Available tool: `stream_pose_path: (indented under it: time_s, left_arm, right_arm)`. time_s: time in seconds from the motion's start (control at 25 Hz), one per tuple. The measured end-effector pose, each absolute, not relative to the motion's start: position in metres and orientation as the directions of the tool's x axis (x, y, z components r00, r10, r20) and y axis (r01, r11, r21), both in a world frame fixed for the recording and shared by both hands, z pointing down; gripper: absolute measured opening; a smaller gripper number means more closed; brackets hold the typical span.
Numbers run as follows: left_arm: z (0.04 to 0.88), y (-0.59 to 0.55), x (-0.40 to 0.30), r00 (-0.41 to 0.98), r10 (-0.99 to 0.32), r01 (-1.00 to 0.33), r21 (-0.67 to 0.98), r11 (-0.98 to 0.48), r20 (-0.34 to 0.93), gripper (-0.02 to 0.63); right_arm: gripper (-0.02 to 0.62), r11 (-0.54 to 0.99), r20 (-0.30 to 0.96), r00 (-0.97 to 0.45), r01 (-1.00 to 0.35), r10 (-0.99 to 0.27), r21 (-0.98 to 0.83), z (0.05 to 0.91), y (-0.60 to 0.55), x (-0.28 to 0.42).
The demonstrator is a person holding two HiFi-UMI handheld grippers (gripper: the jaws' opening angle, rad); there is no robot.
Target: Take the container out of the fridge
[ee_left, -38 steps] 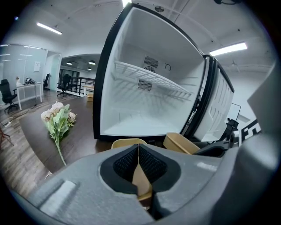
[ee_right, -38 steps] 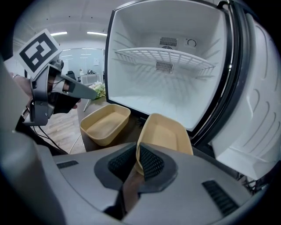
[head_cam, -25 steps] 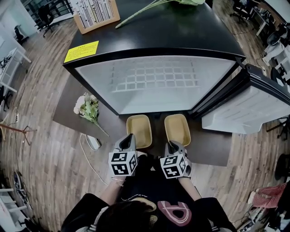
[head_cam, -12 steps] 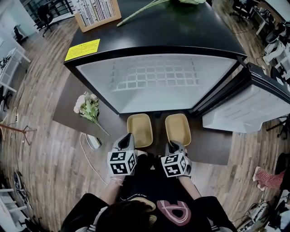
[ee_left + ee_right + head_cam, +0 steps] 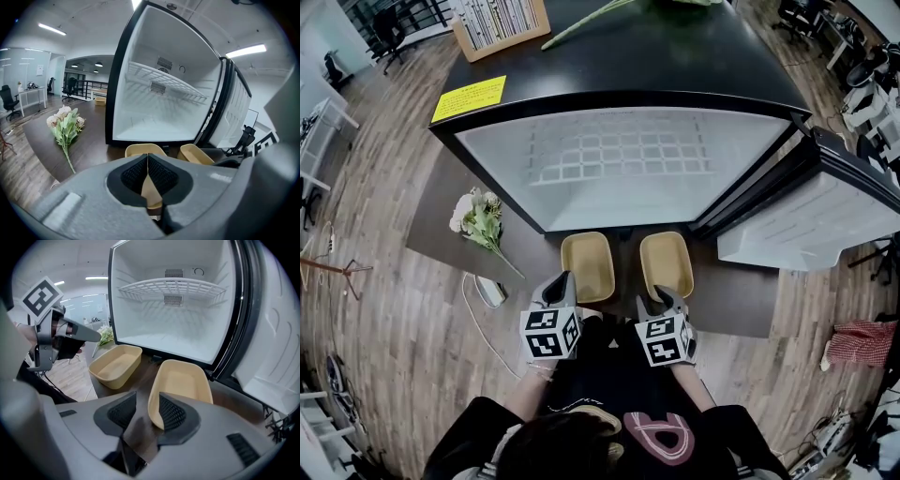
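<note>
Dark mat (image 5: 731, 302) underfoot: our left gripper (image 5: 564, 279) is closed; our right gripper (image 5: 656, 298) is opening round the tan oblong plastic container (image 5: 666, 262) rim.

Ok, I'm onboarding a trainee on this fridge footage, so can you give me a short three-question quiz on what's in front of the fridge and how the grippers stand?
1. How many tan oblong containers sit on the dark brown mat before the open black fridge?
2. True or false: a container rests on the fridge's white wire shelf.
3. Which gripper has its jaws apart? A) left gripper B) right gripper C) neither

Key: 1. Two. 2. False; the shelf is bare. 3. B; its jaws are opening, with the right container's near rim between them, while the left gripper's are shut.
</note>
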State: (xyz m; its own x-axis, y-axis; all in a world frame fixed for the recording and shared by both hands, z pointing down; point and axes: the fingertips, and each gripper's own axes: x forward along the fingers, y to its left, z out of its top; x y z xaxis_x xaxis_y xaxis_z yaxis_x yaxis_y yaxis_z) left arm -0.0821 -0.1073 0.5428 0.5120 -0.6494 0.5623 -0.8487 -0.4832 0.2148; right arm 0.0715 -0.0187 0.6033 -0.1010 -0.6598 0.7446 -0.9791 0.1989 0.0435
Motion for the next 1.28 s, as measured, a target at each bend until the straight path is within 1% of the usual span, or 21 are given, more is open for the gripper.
stream_pose_path:
  time_s: [0.08,0.24,0.48,0.68,0.8,0.88,1.08,1.28]
  left_arm:
    - [0.541,-0.107,-0.079,0.524,-0.648,-0.841,0.218,-0.495,0.552,0.012]
    - [0.535,-0.110,-0.071,0.558,-0.646,-0.819,0.223,-0.528,0.521,0.012]
    - [0.522,-0.115,-0.066,0.599,-0.648,-0.793,0.239,-0.560,0.471,0.012]
    - [0.502,-0.120,-0.063,0.629,-0.655,-0.774,0.254,-0.580,0.420,0.012]
    - [0.491,-0.125,-0.060,0.642,-0.659,-0.764,0.255,-0.592,0.392,0.012]
    - [0.486,-0.127,-0.058,0.652,-0.659,-0.756,0.254,-0.603,0.375,0.012]
    - [0.477,-0.130,-0.055,0.679,-0.653,-0.731,0.233,-0.641,0.335,0.012]
    - [0.478,-0.127,-0.052,0.693,-0.639,-0.718,0.240,-0.653,0.334,0.012]
  right_arm:
    - [0.176,0.191,0.730,-0.107,-0.981,-0.676,0.033,0.595,-0.020,0.073]
    - [0.190,0.158,0.688,-0.125,-0.987,-0.715,-0.015,0.577,-0.026,0.078]
    - [0.181,0.126,0.604,-0.134,-0.991,-0.785,-0.056,0.540,-0.042,0.083]
    - [0.180,0.086,0.522,-0.104,-0.995,-0.847,-0.059,0.506,-0.057,0.091]
    - [0.159,0.063,0.476,-0.083,-0.996,-0.876,-0.057,0.493,-0.064,0.094]
    - [0.117,0.055,0.456,-0.072,-0.997,-0.887,-0.049,0.488,-0.065,0.095]
    - [0.080,0.030,0.439,-0.047,-0.999,-0.897,-0.044,0.486,-0.067,0.097]
    - [0.041,-0.004,0.444,-0.015,-0.999,-0.896,-0.042,0.491,-0.068,0.100]
